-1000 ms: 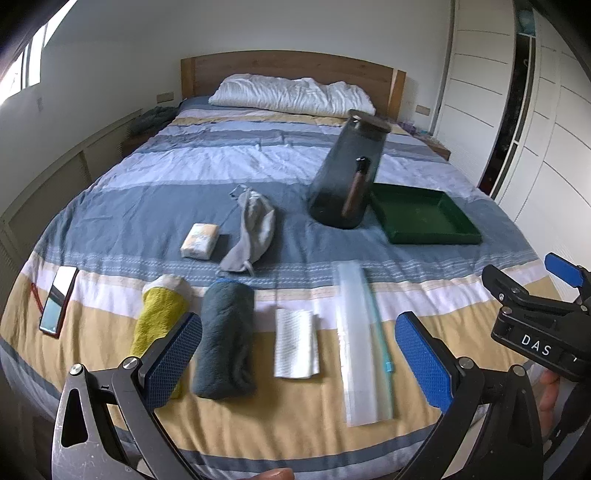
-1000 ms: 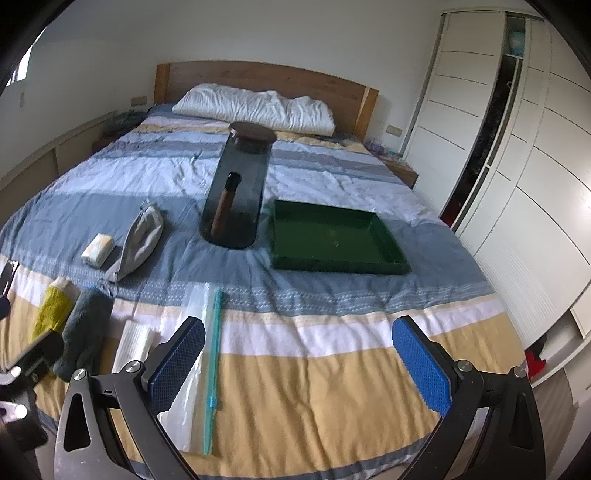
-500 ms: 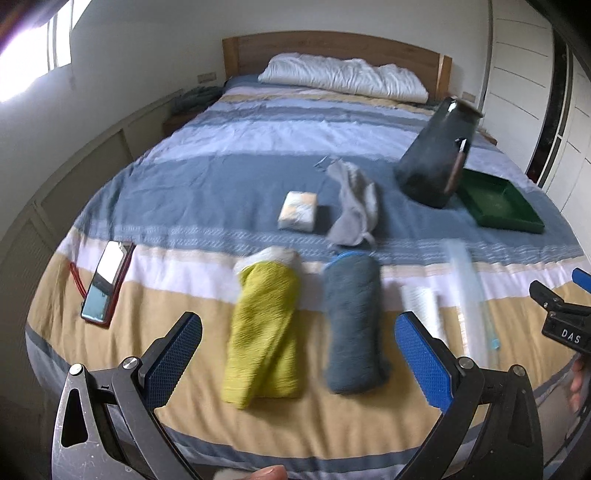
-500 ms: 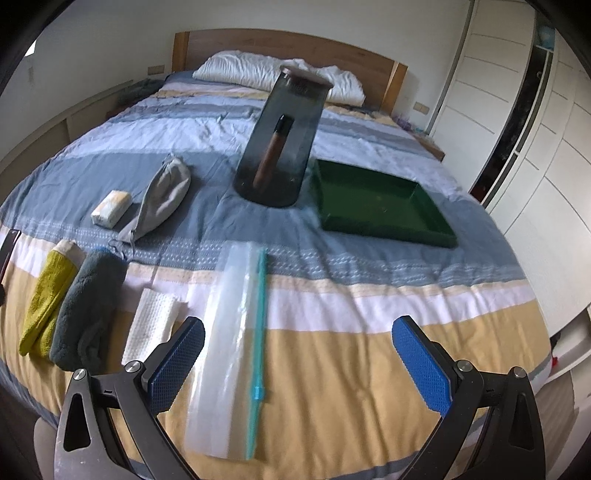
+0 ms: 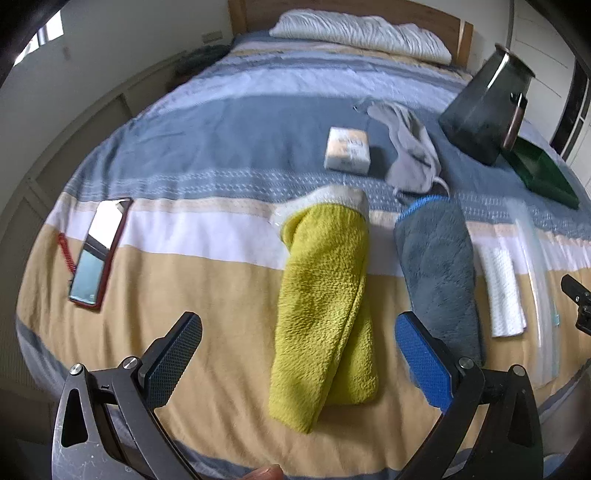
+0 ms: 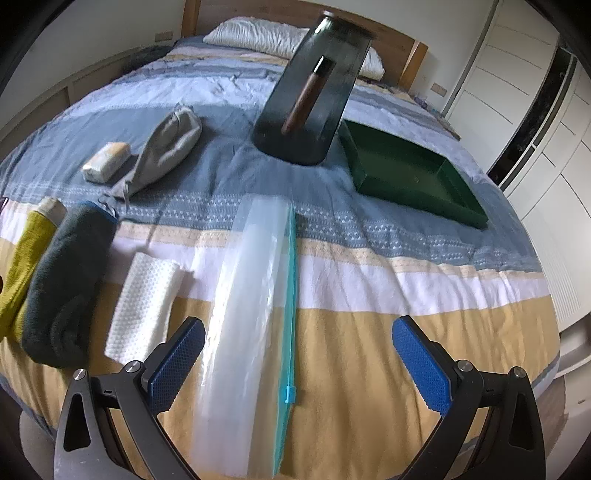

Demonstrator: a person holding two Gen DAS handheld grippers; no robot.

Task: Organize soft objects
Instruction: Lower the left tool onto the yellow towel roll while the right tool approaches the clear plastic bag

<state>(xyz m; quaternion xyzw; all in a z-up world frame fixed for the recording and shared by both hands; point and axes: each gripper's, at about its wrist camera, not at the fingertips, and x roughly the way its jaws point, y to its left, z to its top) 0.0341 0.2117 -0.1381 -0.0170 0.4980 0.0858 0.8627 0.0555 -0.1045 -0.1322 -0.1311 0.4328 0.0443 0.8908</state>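
On the bed (image 6: 369, 295), the towels (image 6: 62, 280) lie left of the zip bag (image 6: 251, 325); the tray (image 6: 410, 177) sits behind, to the right.

A red-cased smartphone (image 5: 96, 253) lies screen-up on the striped blue, white and yellow bedspread (image 5: 207, 162) near its left edge. Farther back a white rumpled pillow (image 5: 360, 27) rests against the wooden headboard (image 6: 402, 59) (white wardrobe doors (image 6: 517, 85) stand right).

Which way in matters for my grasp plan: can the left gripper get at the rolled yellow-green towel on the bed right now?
Probably yes. The left gripper is open, and the rolled yellow-green towel lies lengthwise between its fingers with nothing on top. The rolled grey towel lies close beside it, near the right finger.
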